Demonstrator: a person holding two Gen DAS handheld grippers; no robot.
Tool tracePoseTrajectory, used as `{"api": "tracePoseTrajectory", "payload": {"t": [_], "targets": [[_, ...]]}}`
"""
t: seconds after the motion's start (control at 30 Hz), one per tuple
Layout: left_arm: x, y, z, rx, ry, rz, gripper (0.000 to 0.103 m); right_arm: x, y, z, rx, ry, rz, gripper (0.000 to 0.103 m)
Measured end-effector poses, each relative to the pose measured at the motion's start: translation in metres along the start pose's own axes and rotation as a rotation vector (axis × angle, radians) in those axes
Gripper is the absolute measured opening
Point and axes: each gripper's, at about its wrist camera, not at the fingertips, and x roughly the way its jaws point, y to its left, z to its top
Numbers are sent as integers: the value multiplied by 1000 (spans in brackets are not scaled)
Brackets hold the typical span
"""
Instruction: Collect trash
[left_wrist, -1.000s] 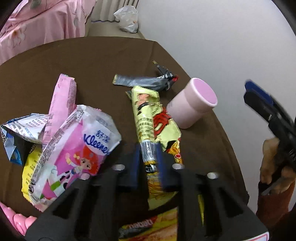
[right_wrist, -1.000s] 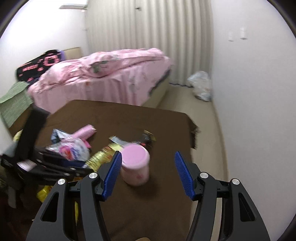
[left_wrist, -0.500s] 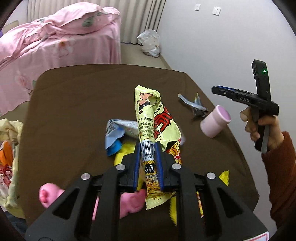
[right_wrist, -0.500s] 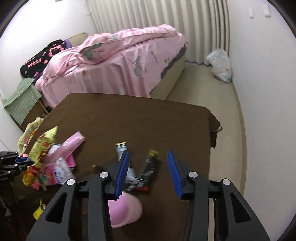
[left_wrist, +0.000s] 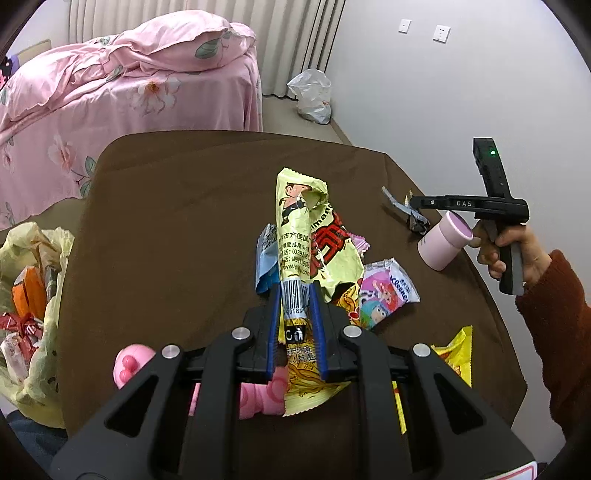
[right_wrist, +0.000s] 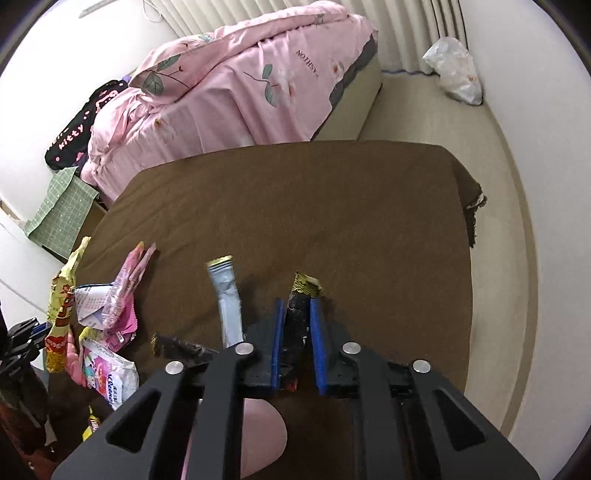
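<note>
Now: left tool (left_wrist: 297, 314) clamped on a yellow noodle wrapper (left_wrist: 308, 236), lifted over the brown table (left_wrist: 177, 206). Right tool (right_wrist: 297, 332), jaws just closing, clamped on a dark wrapper (right_wrist: 301, 295) lying on the table beside a silver wrapper (right_wrist: 227, 295). Pink cup (left_wrist: 445, 240) on its side just below the right tool. Kleenex tissue pack (left_wrist: 384, 293) near the noodle wrapper. Yellow trash bag (left_wrist: 26, 288) at the table's left edge, already holding wrappers.
</note>
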Motion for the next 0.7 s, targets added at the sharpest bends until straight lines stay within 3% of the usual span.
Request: {"api": "tracePoseTrajectory", "payload": {"t": [0.2,0.37,0.57,0.7], "targets": [[-10,6,-7,-28,-9,-12,15,-51,36,0,-95,-140,-56,11],[-26,8,-15,-36,-27,-18,15,-97,86,-12,-171,-228,-32,11],[-39,10,-40,-31,0,-12,15,-99,158,-69,-297,-148,55,11],[-37,12,-58,-44,38,-6,15,-84,182,-98,-345,-87,57,11]]}}
